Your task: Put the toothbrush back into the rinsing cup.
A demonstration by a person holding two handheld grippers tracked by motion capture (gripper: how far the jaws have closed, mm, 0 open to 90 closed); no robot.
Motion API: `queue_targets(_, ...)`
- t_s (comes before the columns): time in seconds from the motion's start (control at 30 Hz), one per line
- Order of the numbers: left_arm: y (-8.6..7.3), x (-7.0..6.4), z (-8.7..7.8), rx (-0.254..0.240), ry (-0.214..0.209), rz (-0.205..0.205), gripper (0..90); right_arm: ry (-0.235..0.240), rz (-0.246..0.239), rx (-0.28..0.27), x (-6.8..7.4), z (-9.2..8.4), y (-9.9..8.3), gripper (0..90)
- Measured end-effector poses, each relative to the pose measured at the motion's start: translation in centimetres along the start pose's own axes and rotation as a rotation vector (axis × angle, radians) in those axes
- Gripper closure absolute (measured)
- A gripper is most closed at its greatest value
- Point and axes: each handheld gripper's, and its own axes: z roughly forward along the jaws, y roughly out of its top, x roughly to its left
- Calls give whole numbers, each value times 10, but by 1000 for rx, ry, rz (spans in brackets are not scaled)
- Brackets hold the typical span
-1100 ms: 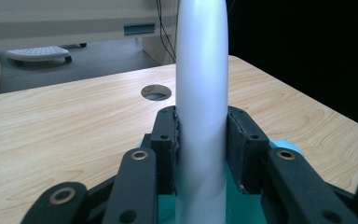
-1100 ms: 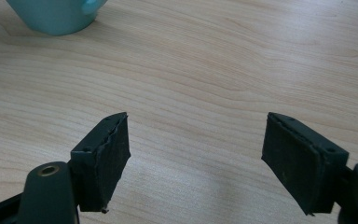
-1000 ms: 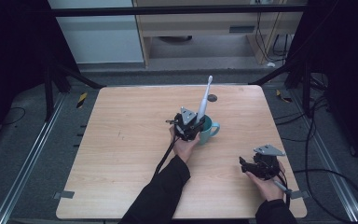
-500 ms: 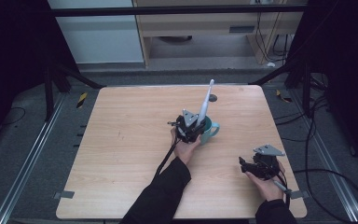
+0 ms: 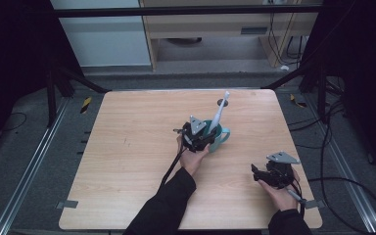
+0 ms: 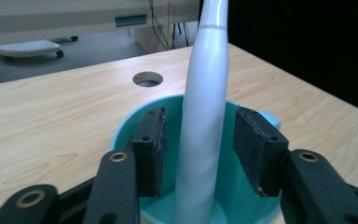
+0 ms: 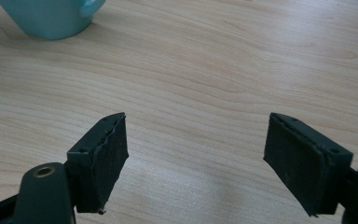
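Note:
A teal mug [image 5: 219, 137] stands near the middle of the wooden table [image 5: 127, 161]. A long white toothbrush-like handle [image 5: 218, 113] stands in the teal mug [image 6: 242, 205] and leans toward the far right. My left gripper [image 5: 201, 135] hovers at the mug's rim. In the left gripper view its jaws have just been opening, and the white handle [image 6: 204, 116] stands between the pads with a gap on each side. My right gripper [image 5: 260, 174] rests open near the front right of the table, with bare wood between its pads [image 7: 103, 158]. The mug's base [image 7: 51, 18] shows at the top left there.
A round cable hole [image 5: 222, 102] is cut in the table beyond the mug. The table's right edge [image 5: 303, 161] runs close to my right hand. Metal rails and cables lie on the floor around the table.
My left gripper has let go of the white handle, which now stands on its own in the mug. The hand has drawn back slightly toward the person. The right gripper has not moved.

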Motion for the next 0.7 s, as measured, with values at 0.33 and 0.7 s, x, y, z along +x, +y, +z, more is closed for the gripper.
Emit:
queue_targets(0.33,13,31,-57,3,-26,49,413,-12,2,-9,0,-1,0,200)
queue_targets(0.7,-9,83,-119,83,22,49,342,-19,7,-18,0,-3,0,194)
